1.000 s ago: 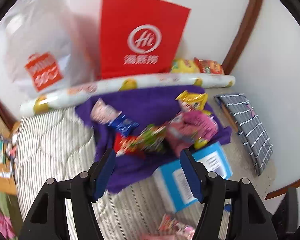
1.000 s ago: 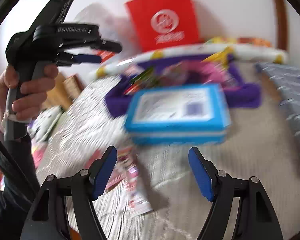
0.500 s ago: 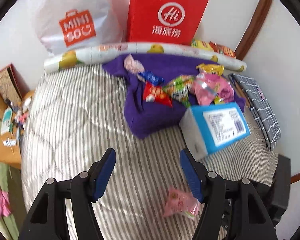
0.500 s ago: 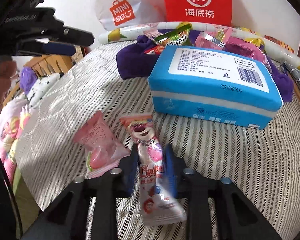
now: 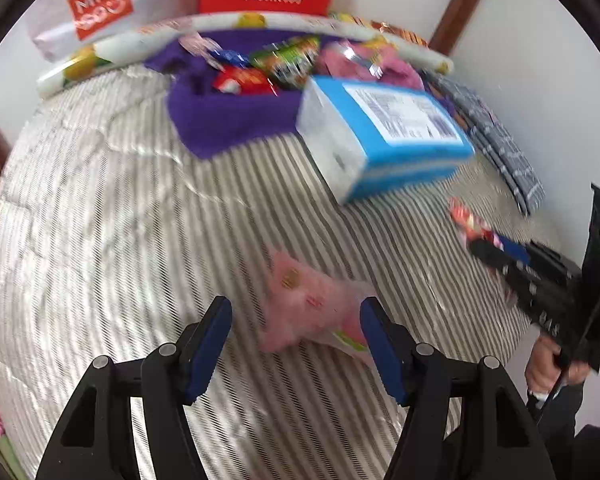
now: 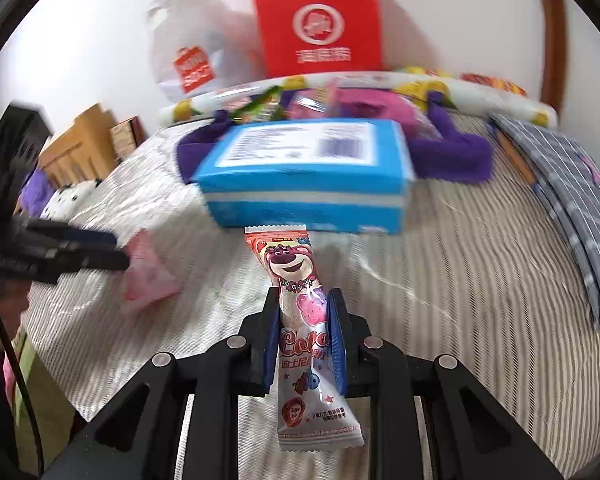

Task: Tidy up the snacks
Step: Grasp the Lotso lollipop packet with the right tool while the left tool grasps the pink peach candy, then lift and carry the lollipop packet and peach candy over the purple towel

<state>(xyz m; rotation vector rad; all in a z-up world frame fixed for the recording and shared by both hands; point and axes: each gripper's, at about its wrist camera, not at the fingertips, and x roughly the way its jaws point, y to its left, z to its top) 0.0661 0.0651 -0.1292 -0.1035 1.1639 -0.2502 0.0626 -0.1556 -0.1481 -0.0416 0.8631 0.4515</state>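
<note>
Since a second ago the right gripper (image 6: 304, 330) has clamped the Lotso snack packet (image 6: 300, 320); the left gripper (image 5: 296, 344), jaws wide (empty), has dropped over the pink pouch (image 5: 308, 312) at 12 o'clock.

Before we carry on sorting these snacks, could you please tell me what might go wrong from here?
1. The right gripper pinches the bear snack packet by its soft middle, so the contents might get crushed or the packet slip.
2. The left gripper is open around the pink snack bag, which lies off-centre near one finger; closing could catch only an edge.
</note>
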